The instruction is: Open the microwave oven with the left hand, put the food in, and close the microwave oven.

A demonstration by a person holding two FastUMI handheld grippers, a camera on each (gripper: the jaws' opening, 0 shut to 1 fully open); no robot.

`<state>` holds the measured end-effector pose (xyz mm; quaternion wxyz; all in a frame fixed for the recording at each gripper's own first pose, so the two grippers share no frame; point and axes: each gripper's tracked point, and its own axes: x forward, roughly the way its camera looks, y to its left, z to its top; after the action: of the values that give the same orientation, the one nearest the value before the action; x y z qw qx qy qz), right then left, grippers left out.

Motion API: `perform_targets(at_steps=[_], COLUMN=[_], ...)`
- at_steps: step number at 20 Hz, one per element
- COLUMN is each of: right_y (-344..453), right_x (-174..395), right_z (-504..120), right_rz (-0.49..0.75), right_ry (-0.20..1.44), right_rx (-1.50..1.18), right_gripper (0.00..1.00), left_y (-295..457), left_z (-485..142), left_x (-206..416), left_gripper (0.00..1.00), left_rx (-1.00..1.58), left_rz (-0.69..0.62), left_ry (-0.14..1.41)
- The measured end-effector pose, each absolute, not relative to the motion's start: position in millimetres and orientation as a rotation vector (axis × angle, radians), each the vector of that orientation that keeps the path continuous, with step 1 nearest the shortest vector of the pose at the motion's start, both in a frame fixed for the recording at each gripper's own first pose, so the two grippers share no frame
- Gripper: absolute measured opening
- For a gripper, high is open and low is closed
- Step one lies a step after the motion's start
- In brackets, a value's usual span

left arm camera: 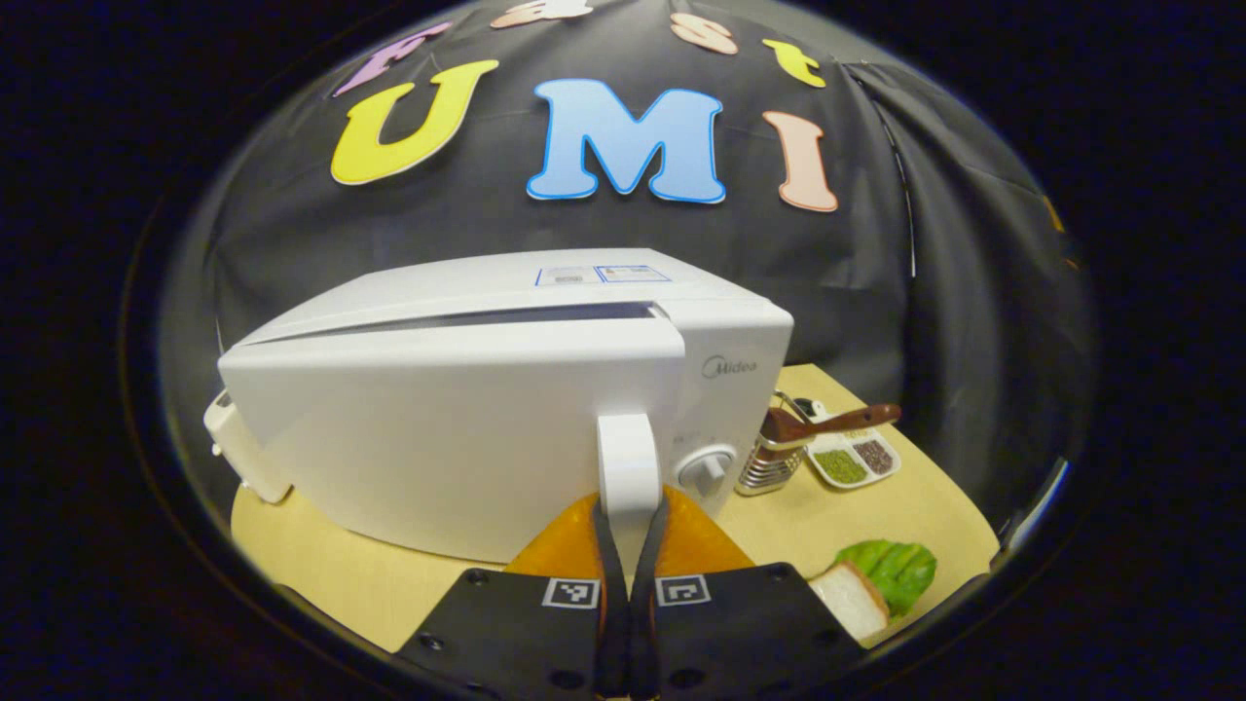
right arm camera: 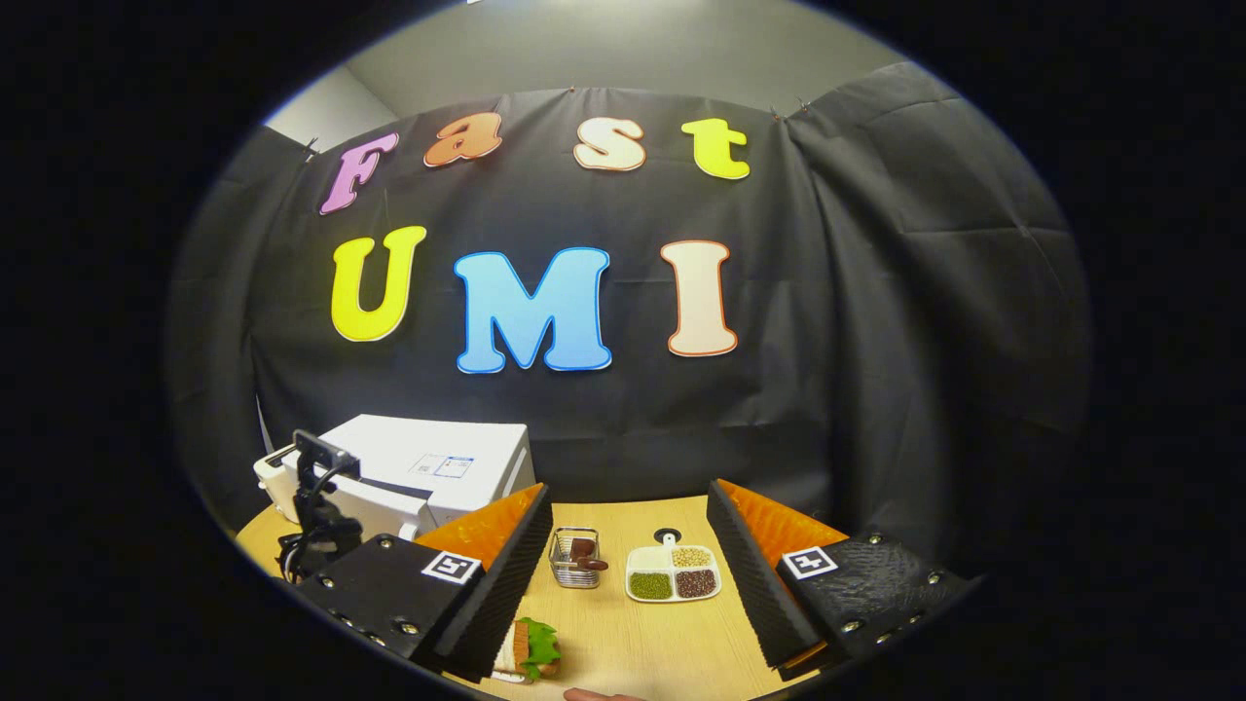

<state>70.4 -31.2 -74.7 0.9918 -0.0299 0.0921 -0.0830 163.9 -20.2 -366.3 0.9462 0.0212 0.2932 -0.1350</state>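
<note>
On the left of the wooden table [right arm camera: 672, 643] stands the white microwave oven [left arm camera: 467, 428], its door [left arm camera: 438, 438] swung slightly ajar so a dark slit runs along the top edge. In the left gripper view the left gripper [left arm camera: 629, 526] has both fingers pressed together on the door's vertical handle [left arm camera: 628, 458], at its lower end. Just right of the handle sits a round knob [left arm camera: 706, 470]. The oven's left corner lies near the table's left edge, with little bare wood there.

Right of the oven, a wire basket [left arm camera: 769, 462] holds a brown spoon [left arm camera: 837, 421], and beside it lies a divided dish [left arm camera: 855, 460] of grains. Nearer the front edge is the food, a sandwich [left arm camera: 876, 579] with a green leaf, well apart from the oven, with open tabletop between them.

From the right gripper view, farther back, the oven looks small at far left with the other gripper's dark body [right arm camera: 316, 506] in front of it. The right gripper [right arm camera: 628, 594] hangs with its fingers spread wide, holding nothing; basket [right arm camera: 574, 558] and dish [right arm camera: 674, 572] show between them, the sandwich [right arm camera: 529, 650] by the left finger. Bare wood stretches to the right.
</note>
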Motion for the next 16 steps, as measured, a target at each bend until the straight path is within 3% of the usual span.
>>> perform_targets(at_steps=[7, 16], right_y=[1.9, 64.6], right_x=[54.4, 48.2], right_z=[-99.3, -117.4], right_rz=[-0.131, -0.056], right_ry=[0.246, 0.274], right_rx=[-0.005, -0.085], right_gripper=[0.96, 0.97], left_y=[56.5, 177.7], left_z=[-346.2, -335.6], left_x=[35.5, -43.4], left_gripper=[0.10, 0.07], left_rx=[0.026, 0.039], left_rz=[-0.241, -0.298], left_ry=[0.660, 0.667])
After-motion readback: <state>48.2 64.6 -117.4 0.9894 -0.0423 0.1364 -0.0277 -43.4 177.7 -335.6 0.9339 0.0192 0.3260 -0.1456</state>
